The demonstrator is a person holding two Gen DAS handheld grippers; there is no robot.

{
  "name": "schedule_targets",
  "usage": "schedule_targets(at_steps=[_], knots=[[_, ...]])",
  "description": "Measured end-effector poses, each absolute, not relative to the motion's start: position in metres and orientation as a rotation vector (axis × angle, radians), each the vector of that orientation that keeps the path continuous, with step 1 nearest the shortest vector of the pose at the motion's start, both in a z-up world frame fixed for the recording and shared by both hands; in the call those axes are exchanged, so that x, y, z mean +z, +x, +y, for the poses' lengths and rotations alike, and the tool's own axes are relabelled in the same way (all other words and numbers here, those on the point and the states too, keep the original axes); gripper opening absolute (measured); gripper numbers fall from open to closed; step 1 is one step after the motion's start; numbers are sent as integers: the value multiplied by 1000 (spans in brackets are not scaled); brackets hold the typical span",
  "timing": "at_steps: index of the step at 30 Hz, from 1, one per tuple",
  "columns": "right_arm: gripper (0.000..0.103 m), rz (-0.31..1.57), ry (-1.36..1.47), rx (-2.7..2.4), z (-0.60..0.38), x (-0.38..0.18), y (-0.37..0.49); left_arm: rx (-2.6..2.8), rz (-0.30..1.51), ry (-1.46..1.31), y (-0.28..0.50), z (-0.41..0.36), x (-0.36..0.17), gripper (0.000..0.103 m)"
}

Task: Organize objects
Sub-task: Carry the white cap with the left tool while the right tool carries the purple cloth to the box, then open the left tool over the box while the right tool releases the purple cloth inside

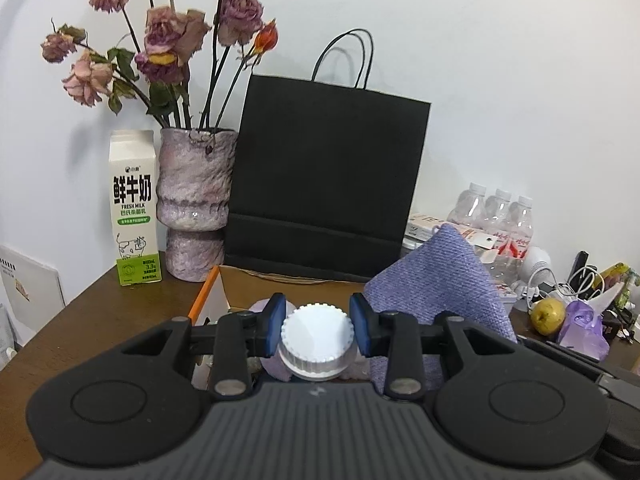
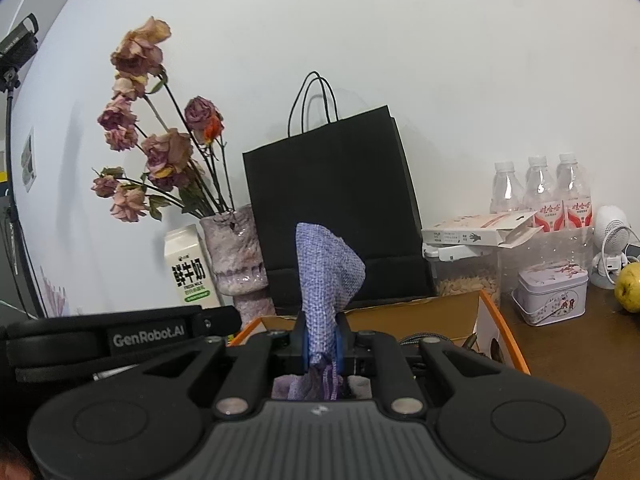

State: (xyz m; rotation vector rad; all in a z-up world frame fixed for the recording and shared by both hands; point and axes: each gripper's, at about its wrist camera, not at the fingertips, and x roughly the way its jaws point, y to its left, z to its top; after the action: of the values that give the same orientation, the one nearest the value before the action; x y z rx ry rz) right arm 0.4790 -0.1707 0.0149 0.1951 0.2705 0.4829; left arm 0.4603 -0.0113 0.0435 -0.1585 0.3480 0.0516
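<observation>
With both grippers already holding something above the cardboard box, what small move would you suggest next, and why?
Probably lower the left gripper a little: its fingers are shut on the white ribbed cap just above the open cardboard box, while the right gripper lifts the purple cloth out of the way.

A: What's behind it all?
B: A plain white wall [image 1: 480,60], evenly lit, with soft shadows.
A: And below?
B: A dark brown wooden desk [image 1: 100,312], reaching to the wall.
A: Anything far left?
B: In the right wrist view, a black stand [image 2: 12,152] rises at the left edge.
</observation>
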Motion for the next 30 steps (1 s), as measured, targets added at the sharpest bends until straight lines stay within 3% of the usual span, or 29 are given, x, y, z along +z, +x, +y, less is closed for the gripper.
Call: schedule_targets(at_steps=[30], knots=[[11, 360, 154, 444, -161, -18, 558, 89, 335, -99, 522, -8, 5, 36]])
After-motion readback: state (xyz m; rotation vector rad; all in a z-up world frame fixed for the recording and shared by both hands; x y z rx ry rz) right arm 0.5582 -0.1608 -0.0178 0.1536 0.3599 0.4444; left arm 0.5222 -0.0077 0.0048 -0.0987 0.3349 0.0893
